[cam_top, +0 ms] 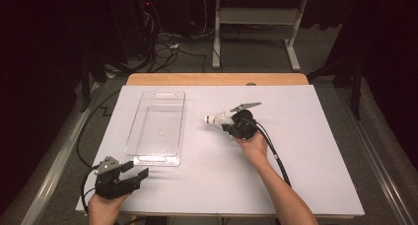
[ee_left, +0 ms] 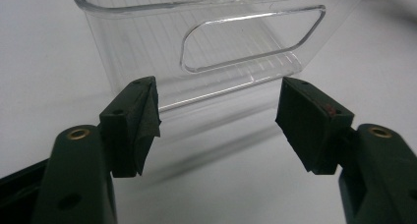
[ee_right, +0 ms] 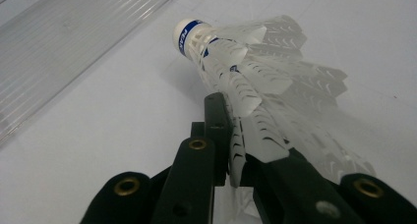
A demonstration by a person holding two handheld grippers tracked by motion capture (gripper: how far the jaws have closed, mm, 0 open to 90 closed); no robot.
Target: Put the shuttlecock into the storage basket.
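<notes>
A white shuttlecock (cam_top: 217, 119) with a blue-banded cork (ee_right: 189, 37) lies near the middle of the white table. My right gripper (cam_top: 230, 125) is shut on its feather skirt (ee_right: 255, 106), the jaws pinching the skirt's edge while the cork points left toward the bin. A clear plastic bin (cam_top: 156, 127) lies lengthwise left of centre, with nothing in it. My left gripper (cam_top: 136, 173) rests near the front left corner, open, its pads (ee_left: 140, 121) apart and nothing between them. It faces the bin's near end wall with the handle slot (ee_left: 251, 40).
The white sheet (cam_top: 305, 151) covers a wooden table whose far edge (cam_top: 217, 79) shows beyond it. A black cable (cam_top: 276, 156) trails from the right gripper along the forearm. Desk legs and loose wires stand on the floor behind.
</notes>
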